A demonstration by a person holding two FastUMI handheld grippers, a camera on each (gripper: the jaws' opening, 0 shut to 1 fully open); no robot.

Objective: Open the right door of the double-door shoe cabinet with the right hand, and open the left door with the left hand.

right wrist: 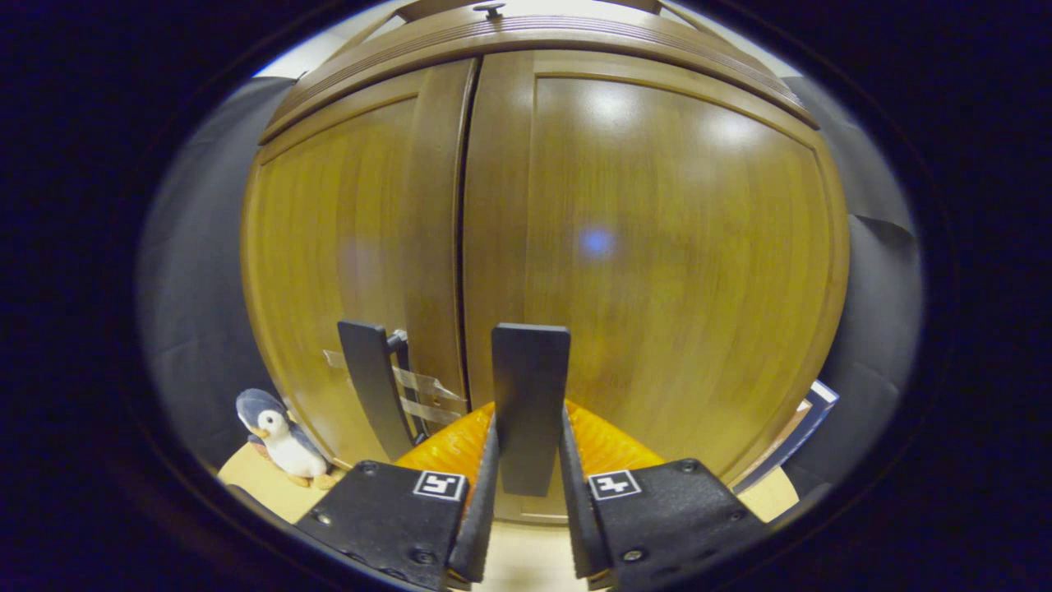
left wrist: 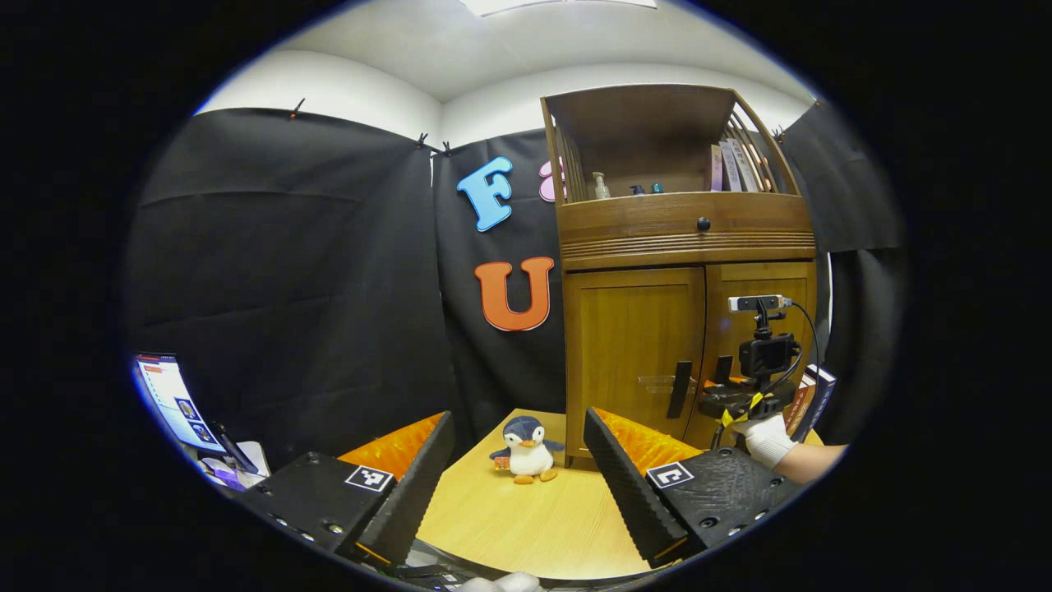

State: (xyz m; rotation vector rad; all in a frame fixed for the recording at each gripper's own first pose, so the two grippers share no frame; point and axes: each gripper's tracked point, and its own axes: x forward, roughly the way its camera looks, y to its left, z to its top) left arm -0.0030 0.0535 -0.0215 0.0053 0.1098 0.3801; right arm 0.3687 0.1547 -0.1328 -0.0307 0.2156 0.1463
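Note:
The wooden shoe cabinet stands at the back of the table with its left door (left wrist: 629, 345) and right door (left wrist: 760, 279) both flush and shut. In the right gripper view my right gripper (right wrist: 530, 427) is shut on the right door's dark vertical handle (right wrist: 530, 370); the left door's handle (right wrist: 374, 386) stands free beside it. The left gripper view shows a gloved hand holding that right gripper (left wrist: 744, 403) at the right door. My left gripper (left wrist: 518, 419) is open over the table, well short of the left door's handle (left wrist: 679, 389).
A plush penguin (left wrist: 526, 448) sits on the round wooden table (left wrist: 526, 526) in front of the cabinet's left corner. The open shelf (left wrist: 649, 148) above holds bottles and books, over a drawer knob (left wrist: 703, 223). Books (left wrist: 809, 399) lean right of the cabinet. A screen (left wrist: 173, 399) stands far left.

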